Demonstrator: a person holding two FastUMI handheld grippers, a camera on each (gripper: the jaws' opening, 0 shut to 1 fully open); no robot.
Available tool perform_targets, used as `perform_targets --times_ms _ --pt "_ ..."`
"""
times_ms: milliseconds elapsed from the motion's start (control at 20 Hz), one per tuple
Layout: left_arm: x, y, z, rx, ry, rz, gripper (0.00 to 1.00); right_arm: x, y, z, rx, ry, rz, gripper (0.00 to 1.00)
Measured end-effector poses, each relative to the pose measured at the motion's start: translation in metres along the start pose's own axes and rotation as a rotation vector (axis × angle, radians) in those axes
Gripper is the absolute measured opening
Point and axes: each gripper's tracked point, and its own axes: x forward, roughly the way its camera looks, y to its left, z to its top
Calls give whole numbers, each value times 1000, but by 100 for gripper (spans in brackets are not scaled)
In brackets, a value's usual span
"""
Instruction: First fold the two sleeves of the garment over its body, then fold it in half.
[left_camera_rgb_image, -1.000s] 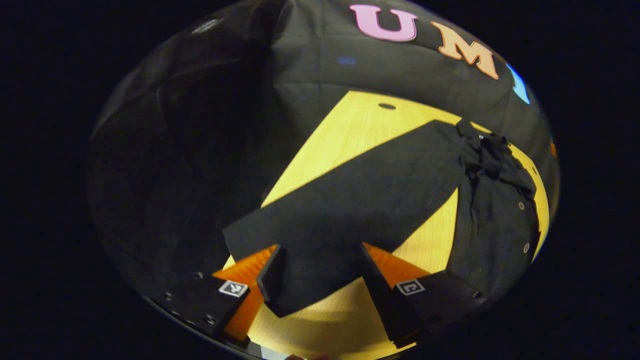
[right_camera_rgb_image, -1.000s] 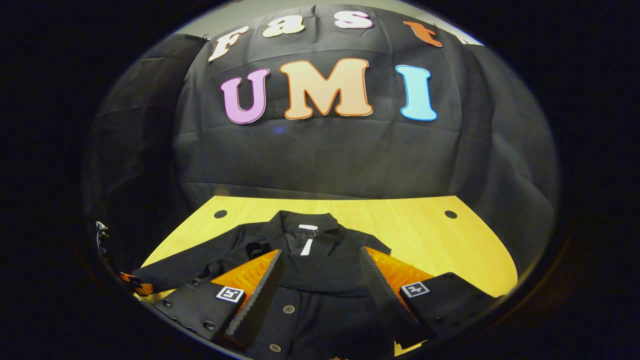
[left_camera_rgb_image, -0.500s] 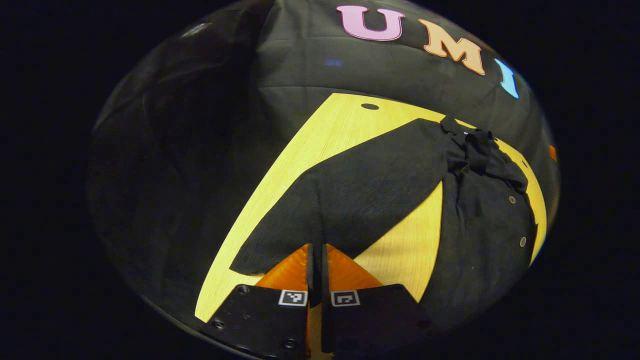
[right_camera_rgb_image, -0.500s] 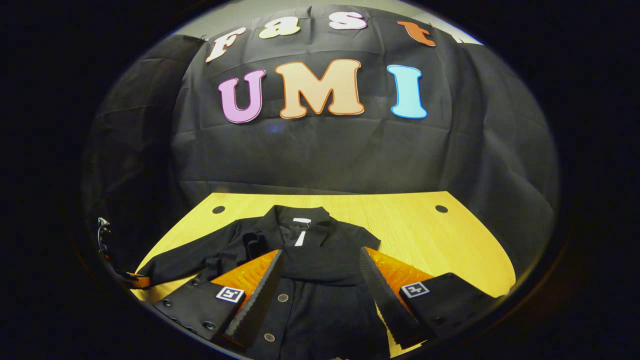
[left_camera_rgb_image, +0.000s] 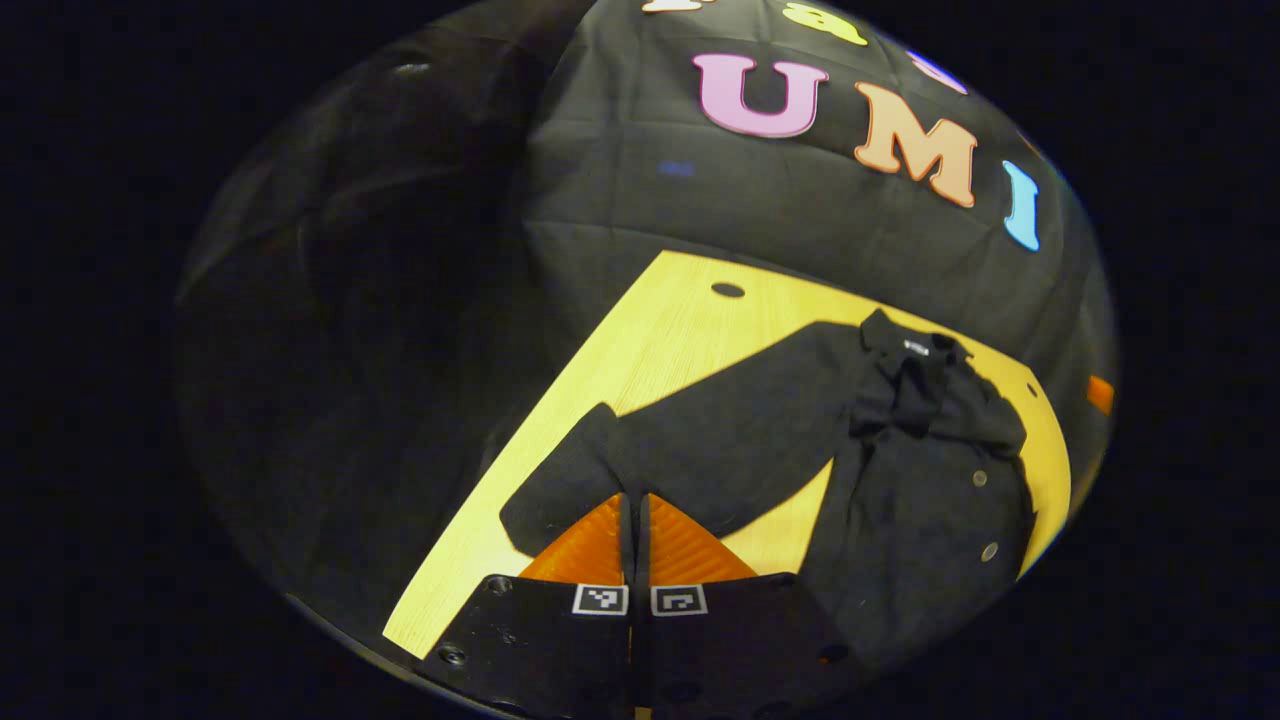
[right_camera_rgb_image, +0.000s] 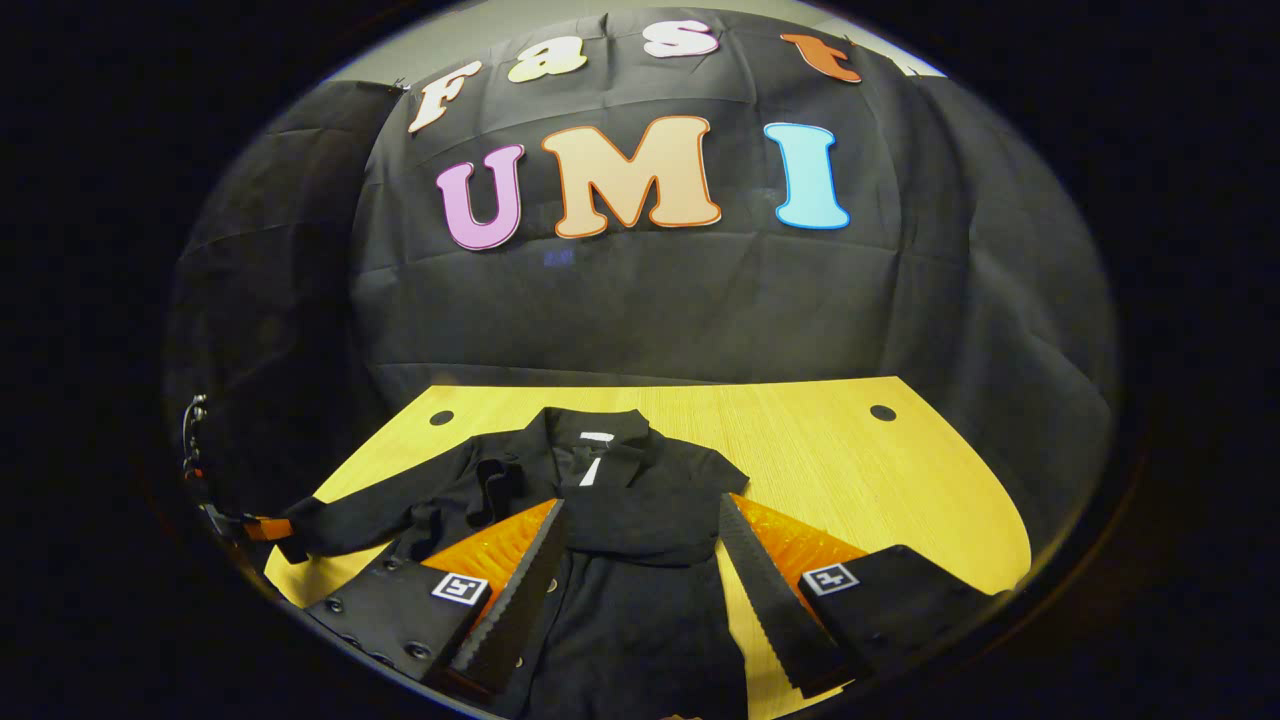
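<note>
A black buttoned jacket (left_camera_rgb_image: 920, 500) lies collar-away on the yellow table (left_camera_rgb_image: 660, 330). Its long sleeve (left_camera_rgb_image: 730, 440) stretches out toward me. My left gripper (left_camera_rgb_image: 635, 515) is shut on that sleeve's cuff, the orange fingers (left_camera_rgb_image: 590, 545) pressed together. In the right gripper view the same sleeve (right_camera_rgb_image: 400, 505) runs left to the left gripper (right_camera_rgb_image: 250, 528) at the table's edge. My right gripper (right_camera_rgb_image: 640, 560) is open above the jacket (right_camera_rgb_image: 640, 620) body, with a fold of cloth lying across the chest between its fingers and nothing gripped.
The table (right_camera_rgb_image: 850, 470) has bare wood to the right of the jacket and behind the collar. Round cable holes (right_camera_rgb_image: 883, 412) sit near its far corners. The table's left edge (left_camera_rgb_image: 470, 560) runs close beside the held cuff.
My left gripper went from open around the cuff to shut on it, then drew back and up, with the sleeve end bunching. The right gripper stayed open and shifted only slightly.
</note>
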Motion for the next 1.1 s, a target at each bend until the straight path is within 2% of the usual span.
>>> perform_targets --times_ms 150,200,300,350,400,650,1100 --pt "-2 -22 37 24 -67 -18 0 -1 -17 -1 14 0 9 98" --pt "-2 -31 49 31 -88 -28 0 -2 -23 0 24 -3 9 94" --pt "-4 -54 68 27 -111 -57 0 -3 -34 -2 40 -2 10 98" --pt "-3 -66 76 26 -124 -74 0 -3 -40 -1 45 -4 8 94" --pt "-3 -79 83 31 -133 -91 0 -5 -46 -1 49 -5 7 98" --pt "-7 -142 111 103 -178 -169 0 -9 -72 -5 69 -8 3 98" --pt "3 -252 122 197 -201 -305 0 -10 -117 -11 112 -3 -7 98"
